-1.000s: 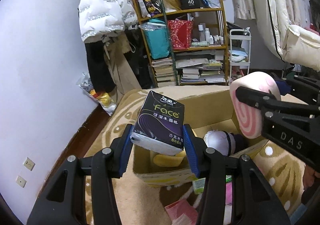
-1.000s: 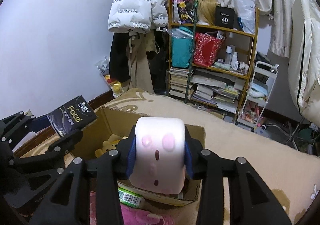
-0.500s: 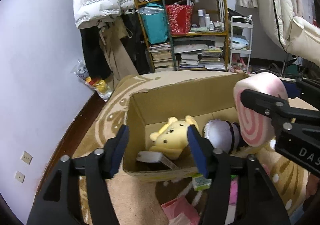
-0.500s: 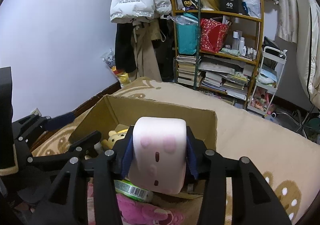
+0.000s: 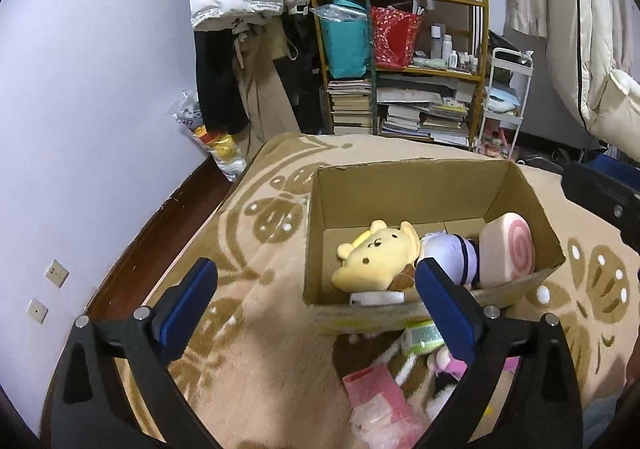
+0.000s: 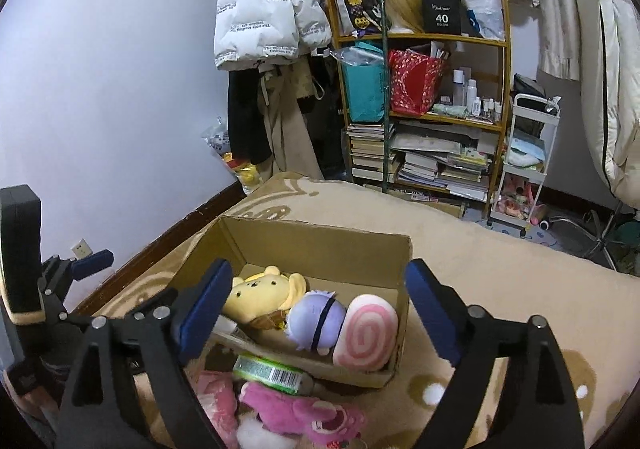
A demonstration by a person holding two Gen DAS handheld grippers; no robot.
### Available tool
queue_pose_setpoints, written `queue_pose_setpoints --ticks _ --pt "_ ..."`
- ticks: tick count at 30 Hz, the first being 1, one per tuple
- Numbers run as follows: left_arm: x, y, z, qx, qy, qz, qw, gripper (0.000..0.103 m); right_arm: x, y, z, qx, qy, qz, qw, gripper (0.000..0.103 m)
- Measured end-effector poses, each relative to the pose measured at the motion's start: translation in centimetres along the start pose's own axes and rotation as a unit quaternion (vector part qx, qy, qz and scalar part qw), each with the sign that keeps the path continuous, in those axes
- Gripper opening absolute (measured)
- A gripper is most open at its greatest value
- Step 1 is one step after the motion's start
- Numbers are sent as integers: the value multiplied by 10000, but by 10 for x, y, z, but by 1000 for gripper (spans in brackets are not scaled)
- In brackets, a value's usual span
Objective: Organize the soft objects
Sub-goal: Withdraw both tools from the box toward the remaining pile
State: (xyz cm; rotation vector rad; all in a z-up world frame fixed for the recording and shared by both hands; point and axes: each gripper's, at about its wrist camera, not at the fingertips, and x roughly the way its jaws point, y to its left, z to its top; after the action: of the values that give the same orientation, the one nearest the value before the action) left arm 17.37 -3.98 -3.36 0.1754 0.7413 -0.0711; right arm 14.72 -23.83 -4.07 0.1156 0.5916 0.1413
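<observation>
An open cardboard box (image 5: 400,185) stands on the beige blanket. Inside lie a yellow bear plush (image 5: 376,259), a lavender plush (image 5: 452,253) and a pink swirl roll cushion (image 5: 508,253) at the right end. A white edge of the tissue pack (image 5: 374,298) shows under the bear. My left gripper (image 5: 316,271) hovers over the box's near left corner, jaws opening wide, nothing between them. My right gripper (image 6: 319,269) hangs above the box (image 6: 320,245), jaws opening, empty, with the cushion (image 6: 366,333) lying below it.
In front of the box lie a green-labelled pack (image 6: 272,373), a pink plush (image 6: 296,409) and a pink packet (image 5: 376,389). A wooden shelf (image 5: 400,89) of books and bags, a white cart (image 5: 504,101) and hanging coats stand beyond. A wall runs along the left.
The left gripper let go of the dark tissue pack, which dropped into the box. The right gripper released the pink swirl cushion into the box's right end. Both jaws spread wide.
</observation>
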Motion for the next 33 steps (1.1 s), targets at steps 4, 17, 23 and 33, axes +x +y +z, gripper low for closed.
queue_pose_setpoints --ticks 4,17,23,33 --pt "-14 5 -6 -8 79 -36 10000 100 -20 6 -2 -102 -53 -101 9999 103" --pt "-40 9 -46 -155 380 -125 9991 101 -59 23 -24 -202 14 -149 9997 103" --pt "-34 8 -62 -155 682 -289 9971 101 -59 23 -45 -62 191 -180 9996 103" --pt "-15 6 -79 -250 1002 -279 9943 101 -43 15 -66 125 412 -326 9985 103"
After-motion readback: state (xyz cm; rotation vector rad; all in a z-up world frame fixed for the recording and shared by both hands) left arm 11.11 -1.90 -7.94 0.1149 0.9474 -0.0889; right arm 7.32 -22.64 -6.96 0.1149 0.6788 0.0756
